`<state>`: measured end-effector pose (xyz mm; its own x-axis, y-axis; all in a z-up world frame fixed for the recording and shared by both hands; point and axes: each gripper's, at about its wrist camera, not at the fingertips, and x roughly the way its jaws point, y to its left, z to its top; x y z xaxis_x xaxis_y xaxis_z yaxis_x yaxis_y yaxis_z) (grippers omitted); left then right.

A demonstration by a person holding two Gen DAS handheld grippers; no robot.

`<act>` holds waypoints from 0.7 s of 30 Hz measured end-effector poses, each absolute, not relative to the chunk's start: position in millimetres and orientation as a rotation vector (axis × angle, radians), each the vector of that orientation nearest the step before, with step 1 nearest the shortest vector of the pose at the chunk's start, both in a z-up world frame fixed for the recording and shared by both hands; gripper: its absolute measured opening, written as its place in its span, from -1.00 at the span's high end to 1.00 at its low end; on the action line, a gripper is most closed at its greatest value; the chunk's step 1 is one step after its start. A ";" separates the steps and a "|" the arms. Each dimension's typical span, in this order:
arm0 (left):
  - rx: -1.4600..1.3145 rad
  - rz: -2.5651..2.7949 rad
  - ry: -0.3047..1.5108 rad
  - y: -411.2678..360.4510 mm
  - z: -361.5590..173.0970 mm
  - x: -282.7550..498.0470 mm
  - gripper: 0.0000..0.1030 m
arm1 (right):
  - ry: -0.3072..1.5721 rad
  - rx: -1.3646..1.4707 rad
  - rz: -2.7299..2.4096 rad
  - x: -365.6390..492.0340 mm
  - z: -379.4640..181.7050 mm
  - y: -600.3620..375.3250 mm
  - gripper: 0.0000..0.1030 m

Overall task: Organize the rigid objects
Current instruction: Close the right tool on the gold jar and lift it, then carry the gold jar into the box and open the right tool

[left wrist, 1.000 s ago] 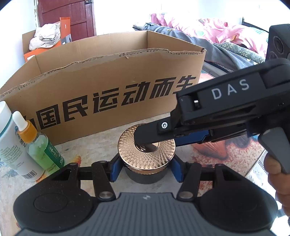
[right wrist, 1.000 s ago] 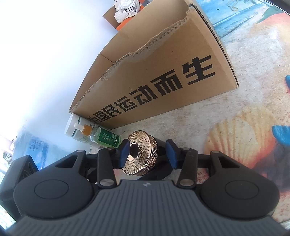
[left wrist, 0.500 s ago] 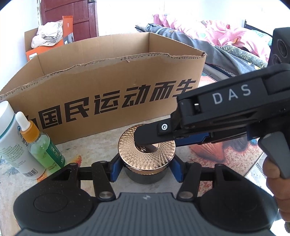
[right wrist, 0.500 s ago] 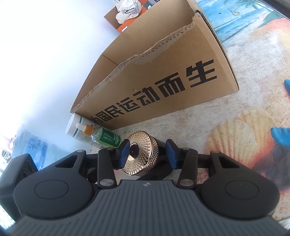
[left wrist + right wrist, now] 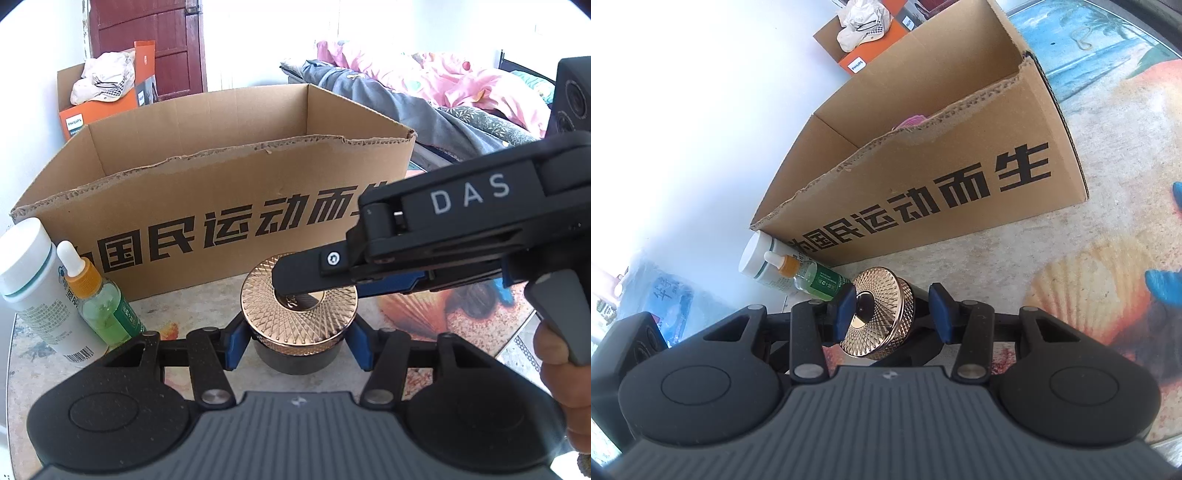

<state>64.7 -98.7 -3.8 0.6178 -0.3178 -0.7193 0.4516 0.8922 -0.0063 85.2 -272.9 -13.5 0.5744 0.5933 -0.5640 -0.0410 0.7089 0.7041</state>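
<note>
A black jar with a patterned rose-gold lid (image 5: 299, 314) is held between both grippers in front of the cardboard box (image 5: 221, 192). My left gripper (image 5: 297, 341) is shut on the jar's body, blue pads on either side. My right gripper (image 5: 892, 314) comes in from the right and grips the jar top to bottom: one finger (image 5: 306, 269) lies across the lid, the other is under the jar. The jar also shows in the right wrist view (image 5: 877, 319), tilted on its side between the blue pads.
A white tube (image 5: 33, 280) and a green dropper bottle (image 5: 99, 299) stand at the left, by the box's corner. The open box holds something pink (image 5: 912, 120). An orange Philips box (image 5: 107, 99) and a bed (image 5: 443, 88) lie behind. The mat (image 5: 1089, 273) has a shell print.
Both views have risen, showing more of the box's inside. The jar stays in the same grip between both grippers.
</note>
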 end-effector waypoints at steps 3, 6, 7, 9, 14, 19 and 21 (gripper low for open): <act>0.177 -0.443 0.771 -96.3 2.0 59.8 -0.10 | 0.875 0.689 0.414 82.4 -4.6 -271.9 0.16; 0.172 -0.439 0.749 -92.7 11.0 54.9 -0.10 | 0.853 0.674 0.420 80.2 6.3 -270.0 0.16; 0.172 -0.438 0.740 -92.3 14.9 53.6 -0.10 | 0.846 0.669 0.422 79.5 10.2 -269.6 0.16; 0.167 -0.436 0.724 -89.7 22.3 51.2 -0.10 | 0.828 0.658 0.427 78.6 18.9 -268.7 0.16; 0.140 -0.438 0.677 -84.4 45.5 50.0 -0.10 | 0.775 0.617 0.437 80.1 48.1 -267.2 0.16; 0.104 -0.451 0.623 -86.6 75.3 66.0 -0.10 | 0.714 0.559 0.444 91.9 84.6 -268.9 0.16; 0.100 -0.459 0.606 -88.6 85.1 75.9 -0.10 | 0.695 0.538 0.443 101.4 97.5 -272.2 0.16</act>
